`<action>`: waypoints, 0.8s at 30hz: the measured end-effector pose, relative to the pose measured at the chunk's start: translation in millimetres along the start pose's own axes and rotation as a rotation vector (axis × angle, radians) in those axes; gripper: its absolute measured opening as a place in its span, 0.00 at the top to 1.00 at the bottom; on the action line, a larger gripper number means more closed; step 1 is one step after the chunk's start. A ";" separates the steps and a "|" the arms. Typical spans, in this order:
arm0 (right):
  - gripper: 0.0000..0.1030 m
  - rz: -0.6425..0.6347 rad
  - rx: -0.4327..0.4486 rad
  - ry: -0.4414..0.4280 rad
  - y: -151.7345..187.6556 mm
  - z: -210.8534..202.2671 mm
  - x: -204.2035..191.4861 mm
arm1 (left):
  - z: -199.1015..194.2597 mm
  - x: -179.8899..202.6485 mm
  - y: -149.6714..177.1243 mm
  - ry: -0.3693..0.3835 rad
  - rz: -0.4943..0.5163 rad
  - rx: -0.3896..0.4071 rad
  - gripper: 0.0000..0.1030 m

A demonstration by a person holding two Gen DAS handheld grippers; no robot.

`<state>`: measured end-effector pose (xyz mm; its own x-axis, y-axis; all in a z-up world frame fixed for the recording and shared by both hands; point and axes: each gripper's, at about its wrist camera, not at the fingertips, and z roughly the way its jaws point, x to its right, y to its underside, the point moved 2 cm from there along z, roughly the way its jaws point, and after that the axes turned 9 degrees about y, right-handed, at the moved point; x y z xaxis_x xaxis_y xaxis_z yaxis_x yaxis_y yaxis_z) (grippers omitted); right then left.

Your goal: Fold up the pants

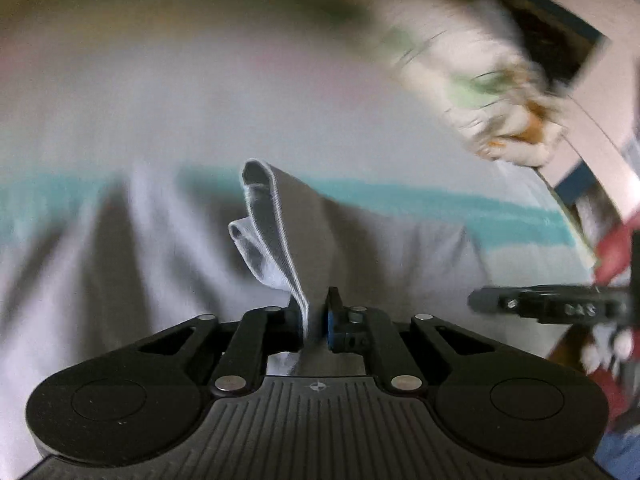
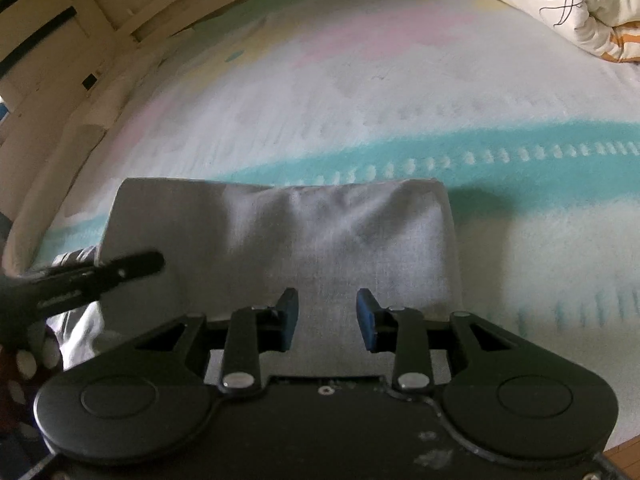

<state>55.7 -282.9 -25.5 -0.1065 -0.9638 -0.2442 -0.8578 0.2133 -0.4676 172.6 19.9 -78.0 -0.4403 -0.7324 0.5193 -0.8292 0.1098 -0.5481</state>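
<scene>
Grey pants (image 2: 320, 232) lie folded on the bed, their far folded edge running across the teal stripe. In the left wrist view my left gripper (image 1: 316, 304) is shut on a hemmed edge of the pants (image 1: 276, 216), which stands up in a loop from between the pads. The picture there is blurred. My right gripper (image 2: 327, 308) hovers over the near part of the pants with its blue pads apart and nothing pinched between them. The left gripper's finger (image 2: 120, 272) shows at the pants' left edge. The right gripper (image 1: 540, 306) appears at the right of the left wrist view.
The bed sheet (image 2: 400, 92) is white with pastel patches and a teal stripe. A rolled patterned duvet (image 2: 580, 12) lies at the far right corner. A wooden bed frame (image 2: 60, 60) borders the left side. A red spotted sleeve (image 2: 24, 360) is at the lower left.
</scene>
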 end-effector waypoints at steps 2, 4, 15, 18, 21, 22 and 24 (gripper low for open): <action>0.66 -0.001 -0.003 0.006 0.8 0.4 1.5 | 9.3 -23.7 5.2 0.008 -0.140 -0.053 0.87; 0.66 0.007 -0.002 0.011 0.7 -0.5 4.2 | 2.6 -29.0 4.9 0.028 -0.178 -0.035 0.82; 0.65 0.037 0.037 0.030 -40.6 19.7 13.7 | -26.5 23.6 23.3 -0.011 0.056 -0.011 0.78; 0.72 0.056 0.015 0.085 -50.2 43.2 23.4 | -18.7 21.9 41.9 -0.026 0.090 -0.106 0.78; 0.83 0.105 -0.003 0.087 -51.1 57.2 35.0 | -21.2 18.9 55.6 -0.048 0.128 -0.141 0.78; 0.83 0.110 0.001 0.086 -51.3 57.2 36.6 | -24.7 18.0 58.0 -0.055 0.143 -0.139 0.78; 0.82 0.118 0.011 0.083 -52.8 54.9 37.6 | -30.2 15.4 59.7 -0.071 0.141 -0.146 0.75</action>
<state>124.5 -321.6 -56.6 -0.2481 -0.9417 -0.2271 -0.8313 0.3274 -0.4492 106.0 35.5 -83.0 -0.5342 -0.7477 0.3944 -0.8045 0.3065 -0.5087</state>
